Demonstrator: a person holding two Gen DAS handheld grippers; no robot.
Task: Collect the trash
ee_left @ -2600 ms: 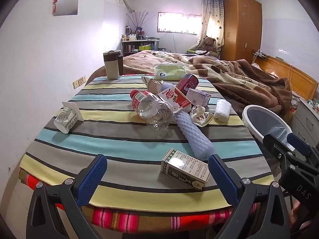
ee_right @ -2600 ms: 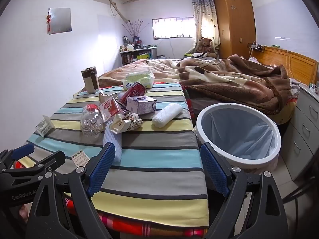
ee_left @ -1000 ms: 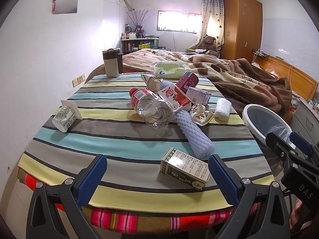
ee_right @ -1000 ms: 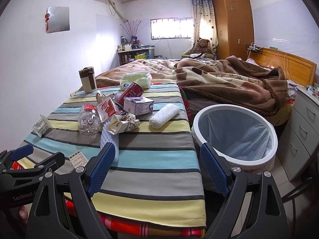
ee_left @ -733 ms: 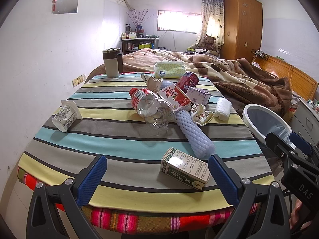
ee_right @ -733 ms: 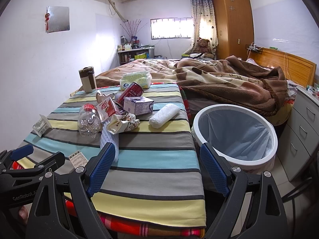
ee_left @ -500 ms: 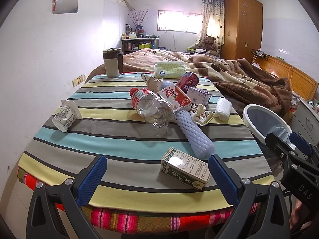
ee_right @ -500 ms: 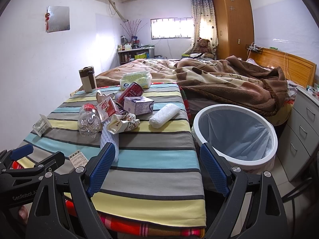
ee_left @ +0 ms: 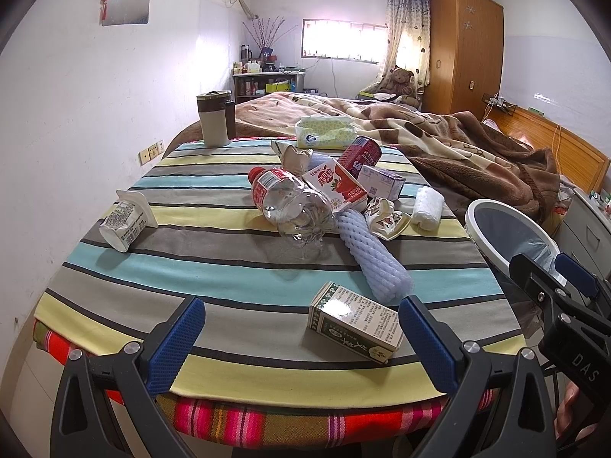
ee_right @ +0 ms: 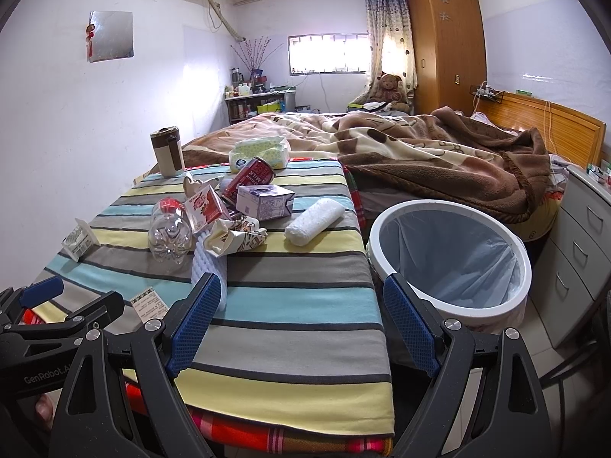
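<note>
Left wrist, green carton [ee_left: 357, 323] flat, long axis left-right

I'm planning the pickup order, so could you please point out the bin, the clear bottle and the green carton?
bin [ee_right: 450, 307]: right wrist view, near white rim.
clear bottle [ee_left: 294, 206]: left wrist view, crushed body.
green carton [ee_left: 355, 322]: left wrist view, top face.

My left gripper [ee_left: 301, 337] and right gripper [ee_right: 301, 320] are matte black frames with silver screws. Their fingers [ee_left: 177, 337] wear ribbed blue pads. White lettering marks the bodies: "DAS", "GenRobot.A". A bit of my skin shows beside each.
</note>
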